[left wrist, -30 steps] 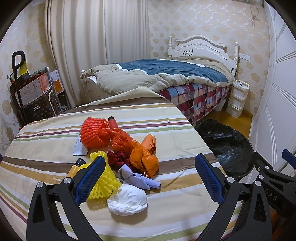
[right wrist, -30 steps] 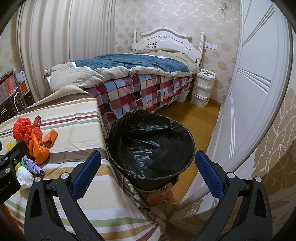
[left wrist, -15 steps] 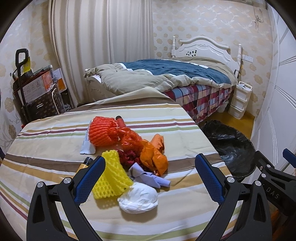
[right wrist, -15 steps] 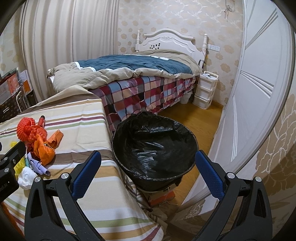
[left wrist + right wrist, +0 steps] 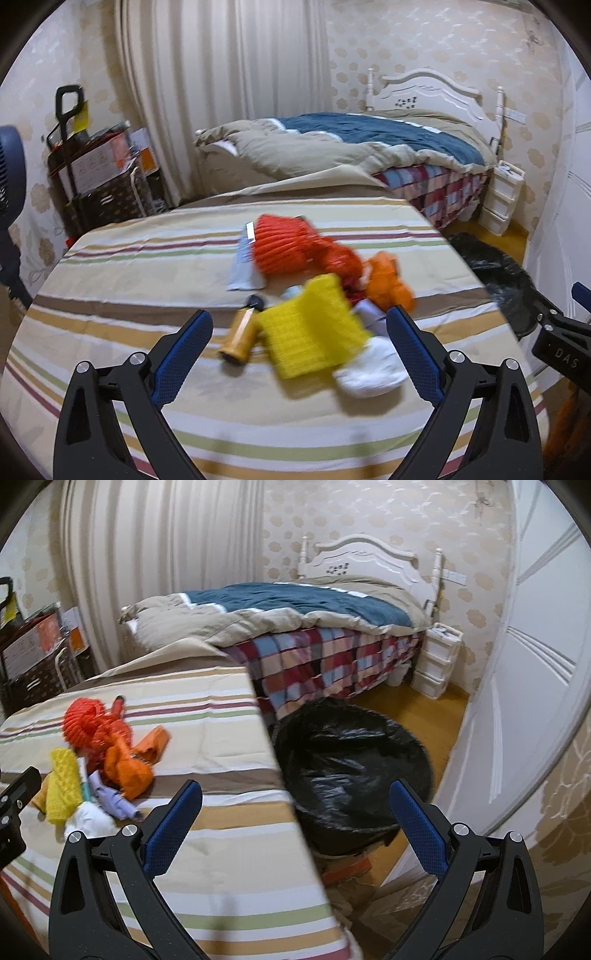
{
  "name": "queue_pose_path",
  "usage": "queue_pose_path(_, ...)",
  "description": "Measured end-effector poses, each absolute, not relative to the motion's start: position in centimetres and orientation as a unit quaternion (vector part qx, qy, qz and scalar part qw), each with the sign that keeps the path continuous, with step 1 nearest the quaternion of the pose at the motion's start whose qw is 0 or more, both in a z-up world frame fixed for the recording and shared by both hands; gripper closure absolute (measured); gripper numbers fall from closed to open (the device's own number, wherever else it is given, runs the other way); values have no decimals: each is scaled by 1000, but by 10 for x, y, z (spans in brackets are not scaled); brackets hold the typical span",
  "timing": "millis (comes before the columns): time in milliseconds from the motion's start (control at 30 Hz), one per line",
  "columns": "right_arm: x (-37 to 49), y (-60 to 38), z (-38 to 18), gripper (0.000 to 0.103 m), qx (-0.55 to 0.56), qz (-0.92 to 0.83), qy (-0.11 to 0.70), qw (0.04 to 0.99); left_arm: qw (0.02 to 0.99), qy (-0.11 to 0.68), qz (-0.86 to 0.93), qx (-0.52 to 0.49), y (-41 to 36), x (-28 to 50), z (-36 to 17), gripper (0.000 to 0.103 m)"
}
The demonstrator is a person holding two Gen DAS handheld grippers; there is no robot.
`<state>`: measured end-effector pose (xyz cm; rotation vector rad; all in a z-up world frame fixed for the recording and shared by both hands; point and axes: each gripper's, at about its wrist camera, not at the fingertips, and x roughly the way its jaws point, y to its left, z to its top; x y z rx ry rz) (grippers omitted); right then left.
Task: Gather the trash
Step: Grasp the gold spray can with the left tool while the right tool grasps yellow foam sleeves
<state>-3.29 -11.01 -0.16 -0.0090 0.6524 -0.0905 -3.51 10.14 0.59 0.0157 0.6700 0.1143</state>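
Two foam nets, orange [image 5: 282, 245] and yellow [image 5: 314, 328]; one orange bag [image 5: 391, 282]; one white wad [image 5: 369, 371]; one bottle [image 5: 240, 336]; one bin [image 5: 351, 771]; one bed [image 5: 295, 616].

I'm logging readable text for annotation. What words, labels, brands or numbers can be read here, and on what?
"DAS": white letters on the black body of the right gripper, at the left wrist view's right edge; it may be cut off.
Cardboard boxes on the cart: printing too blurred to read.
White flat packet beside the orange foam net: blurred, unreadable.
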Motion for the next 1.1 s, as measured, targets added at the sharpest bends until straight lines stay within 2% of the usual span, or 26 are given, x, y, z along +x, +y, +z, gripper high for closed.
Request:
queue_pose_path(67,-33,-102,-2,6,-8,-33,323,946,940,334,67,6,115,-37,3,17)
queue_pose_path(167,-32,-85,-5,16,-12,-9,332,943,935,347,74,3,131,-37,-3,24)
queue_pose_path(333,-35,-58,-6,21,-17,27,339,940,929,361,86,-7,154,-40,-11,25)
queue_pose_path(667,-36,-30,-9,22,-42,50,348,935,920,381,88,-17,170,-26,-24,25)
queue_pose_path(800,-32,-29,-11,22,-45,48,350,934,910,407,77,-25,177,-11,-32,37)
queue_pose_path(1033,-28,-26,-14,22,-48,52,355,932,899,434,61,-5,171,1,-45,44)
queue_pose_path(1100,-26,-23,-15,22,-50,55,354,932,897,440,50,-4,171,3,-48,57)
